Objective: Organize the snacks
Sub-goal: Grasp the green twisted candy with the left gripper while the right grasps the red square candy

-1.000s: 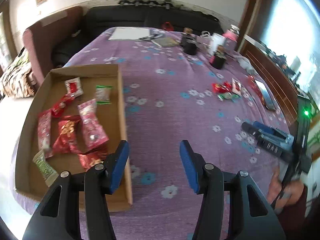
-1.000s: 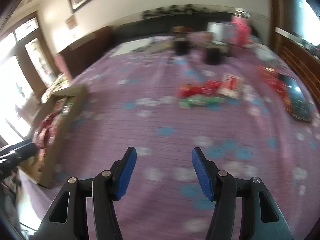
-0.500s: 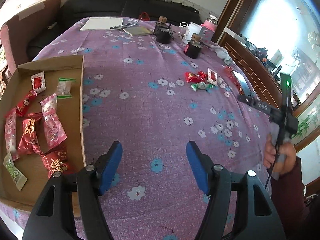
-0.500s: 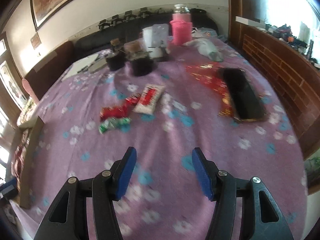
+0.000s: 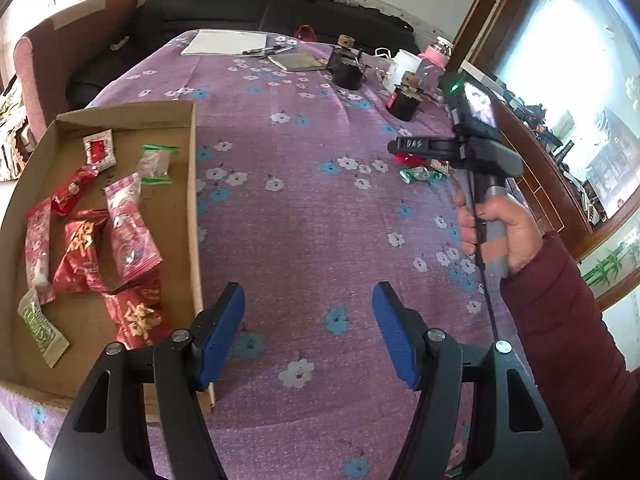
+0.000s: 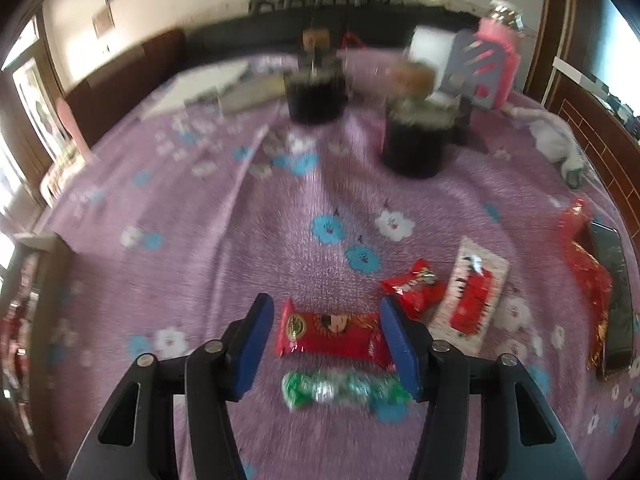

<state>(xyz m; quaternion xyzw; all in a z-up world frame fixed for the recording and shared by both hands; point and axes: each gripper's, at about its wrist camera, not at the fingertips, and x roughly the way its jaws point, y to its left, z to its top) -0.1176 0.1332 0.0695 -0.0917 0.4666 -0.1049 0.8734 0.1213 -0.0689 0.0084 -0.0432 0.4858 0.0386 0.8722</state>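
Crinkly red foil snack packet [image 6: 334,334] lies between the right gripper's [image 6: 326,340] spread blue pads; left gripper [image 5: 308,336] gapes empty, cardboard tray [image 5: 188,184] at nine o'clock.

Purple flowered cloth [image 5: 304,208] covers the desk. At its far end lie white paper [image 5: 224,42], pens [image 5: 264,50] and a notebook [image 5: 297,61]; two dark jars [image 6: 316,94] stand near a pink bottle [image 6: 498,56]. A black phone [image 6: 614,296] lies by the right edge.
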